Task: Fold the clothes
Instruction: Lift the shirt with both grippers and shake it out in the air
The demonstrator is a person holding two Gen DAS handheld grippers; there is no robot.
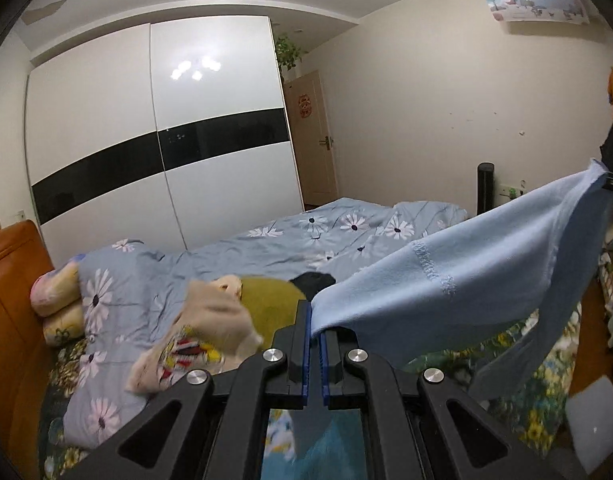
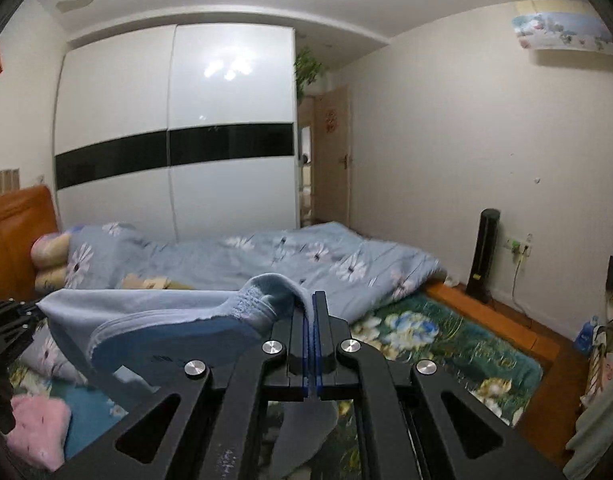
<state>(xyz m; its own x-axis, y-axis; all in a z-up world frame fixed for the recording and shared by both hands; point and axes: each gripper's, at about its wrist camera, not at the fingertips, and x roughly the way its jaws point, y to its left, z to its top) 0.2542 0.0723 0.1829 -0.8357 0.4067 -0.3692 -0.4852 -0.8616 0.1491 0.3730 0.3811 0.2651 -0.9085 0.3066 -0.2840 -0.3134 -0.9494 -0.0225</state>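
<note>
A light blue fleece garment [image 1: 458, 276] is stretched in the air above the bed between both grippers. My left gripper [image 1: 315, 322] is shut on one end of it, and the cloth runs up to the right where the other gripper holds it at the frame edge. In the right wrist view my right gripper [image 2: 313, 304] is shut on the garment's other end [image 2: 210, 316], which drapes away to the left toward the left gripper's black frame [image 2: 6, 320]. Part of the cloth hangs below the fingers.
The bed has a blue daisy duvet [image 1: 290, 248], a floral green sheet [image 2: 446, 340] and pillows [image 1: 54, 300] by an orange headboard [image 1: 10, 280]. A pile of clothes [image 1: 226, 320] and a pink garment [image 2: 34, 432] lie on it. A white wardrobe [image 2: 178, 132] stands behind.
</note>
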